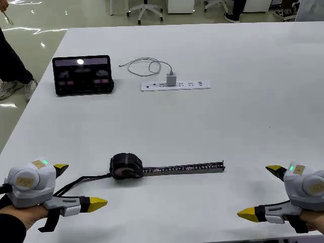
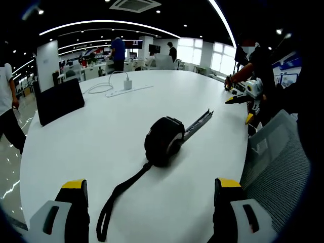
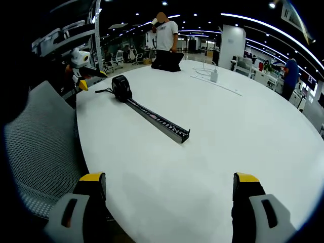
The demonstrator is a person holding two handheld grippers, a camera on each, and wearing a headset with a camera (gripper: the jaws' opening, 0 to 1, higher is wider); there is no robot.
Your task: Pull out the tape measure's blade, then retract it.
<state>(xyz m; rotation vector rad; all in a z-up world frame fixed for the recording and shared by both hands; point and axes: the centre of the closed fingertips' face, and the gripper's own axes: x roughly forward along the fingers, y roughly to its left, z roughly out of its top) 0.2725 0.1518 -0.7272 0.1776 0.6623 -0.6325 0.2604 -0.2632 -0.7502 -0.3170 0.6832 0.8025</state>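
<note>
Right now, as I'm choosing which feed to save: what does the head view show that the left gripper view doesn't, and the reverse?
Head view: the lit screen of the black rectangular tablet and the printed scale along the dark metal blade. Left gripper view: a grey mesh chair back and white ceiling light strips. Both: the black round tape measure with its blade pulled out on the white table.

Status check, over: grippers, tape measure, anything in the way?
Left gripper open, right gripper open, neither touching the tape. Tape measure lying on table, blade out. No obstruction; strap trails toward left gripper.
</note>
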